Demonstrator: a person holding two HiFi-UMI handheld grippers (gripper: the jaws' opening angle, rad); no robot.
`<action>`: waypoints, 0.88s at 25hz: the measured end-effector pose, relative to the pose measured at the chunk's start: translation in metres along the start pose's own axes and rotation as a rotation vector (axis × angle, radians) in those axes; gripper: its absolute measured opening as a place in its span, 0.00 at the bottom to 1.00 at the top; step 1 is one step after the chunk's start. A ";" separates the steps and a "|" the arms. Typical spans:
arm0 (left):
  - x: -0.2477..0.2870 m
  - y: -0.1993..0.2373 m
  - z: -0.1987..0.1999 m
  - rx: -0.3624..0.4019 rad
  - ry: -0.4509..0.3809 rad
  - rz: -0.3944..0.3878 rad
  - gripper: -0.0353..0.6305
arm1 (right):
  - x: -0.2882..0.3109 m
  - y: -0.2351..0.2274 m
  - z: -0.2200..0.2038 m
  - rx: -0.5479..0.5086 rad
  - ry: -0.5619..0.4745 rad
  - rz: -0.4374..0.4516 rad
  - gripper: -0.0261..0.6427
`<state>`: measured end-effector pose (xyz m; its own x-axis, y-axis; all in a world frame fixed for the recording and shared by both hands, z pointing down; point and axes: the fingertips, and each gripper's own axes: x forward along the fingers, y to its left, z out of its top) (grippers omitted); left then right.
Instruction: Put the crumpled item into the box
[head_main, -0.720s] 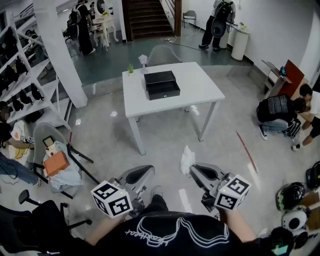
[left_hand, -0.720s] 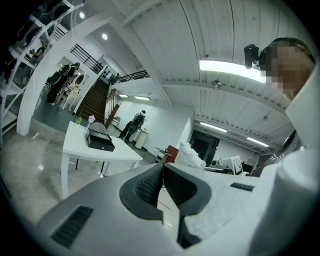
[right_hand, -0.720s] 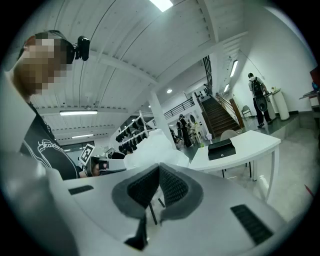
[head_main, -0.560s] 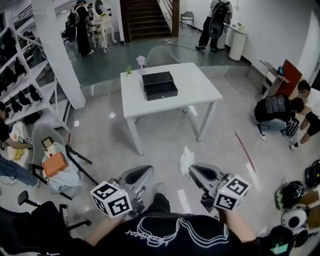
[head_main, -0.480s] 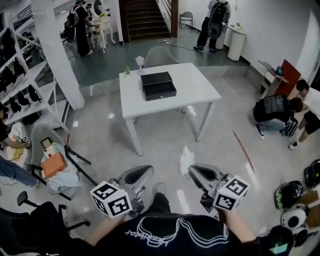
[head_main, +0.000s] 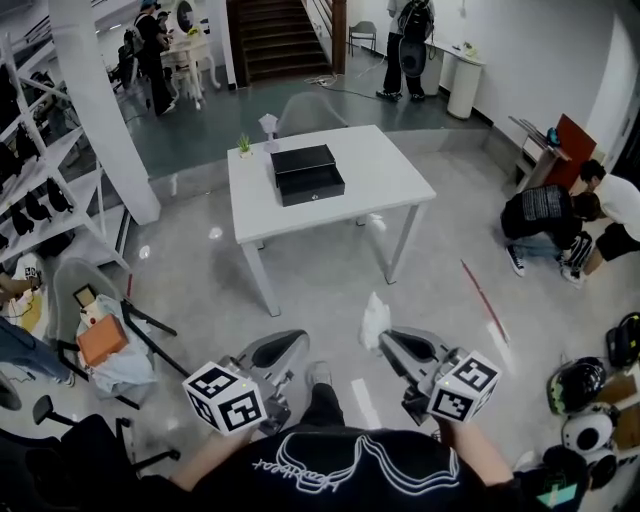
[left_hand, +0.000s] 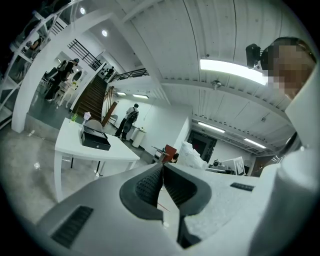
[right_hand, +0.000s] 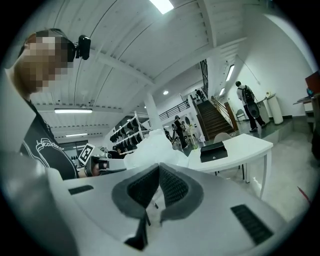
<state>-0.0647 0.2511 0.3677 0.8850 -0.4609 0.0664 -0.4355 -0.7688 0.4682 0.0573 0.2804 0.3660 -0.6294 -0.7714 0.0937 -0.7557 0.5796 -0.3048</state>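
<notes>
A black box (head_main: 309, 174) sits open on the white table (head_main: 390, 170) several steps ahead; it also shows as the box (left_hand: 95, 140) and the box (right_hand: 213, 151) in the gripper views. My right gripper (head_main: 384, 341) is held low in front of me, shut on a crumpled white paper (head_main: 375, 318). In the right gripper view the paper (right_hand: 152, 147) bulges above the closed right gripper (right_hand: 159, 168). My left gripper (head_main: 300, 343) hangs beside it, shut with nothing in it; the left gripper (left_hand: 163, 168) has its pads pressed together.
A grey chair (head_main: 305, 112) stands behind the table. A white pillar (head_main: 100, 110) and shelves (head_main: 30, 170) are at the left, with a chair holding an orange bag (head_main: 100, 340). People crouch at the right (head_main: 545, 220). Helmets (head_main: 585, 390) lie on the floor at the right.
The table and box have drifted slightly left and lower in the head view. Both grippers keep the same pose, the right one still gripping the paper.
</notes>
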 end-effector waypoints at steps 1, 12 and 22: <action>0.004 0.004 0.002 -0.002 0.001 -0.002 0.06 | 0.003 -0.004 0.001 0.001 0.003 -0.002 0.05; 0.070 0.083 0.036 -0.020 0.029 -0.013 0.06 | 0.075 -0.081 0.021 0.024 0.017 -0.015 0.05; 0.149 0.180 0.085 -0.061 0.050 -0.006 0.06 | 0.168 -0.171 0.051 0.056 0.057 -0.018 0.05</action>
<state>-0.0253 0.0061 0.3872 0.8954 -0.4323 0.1070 -0.4207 -0.7423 0.5215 0.0902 0.0378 0.3861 -0.6267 -0.7641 0.1530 -0.7565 0.5495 -0.3546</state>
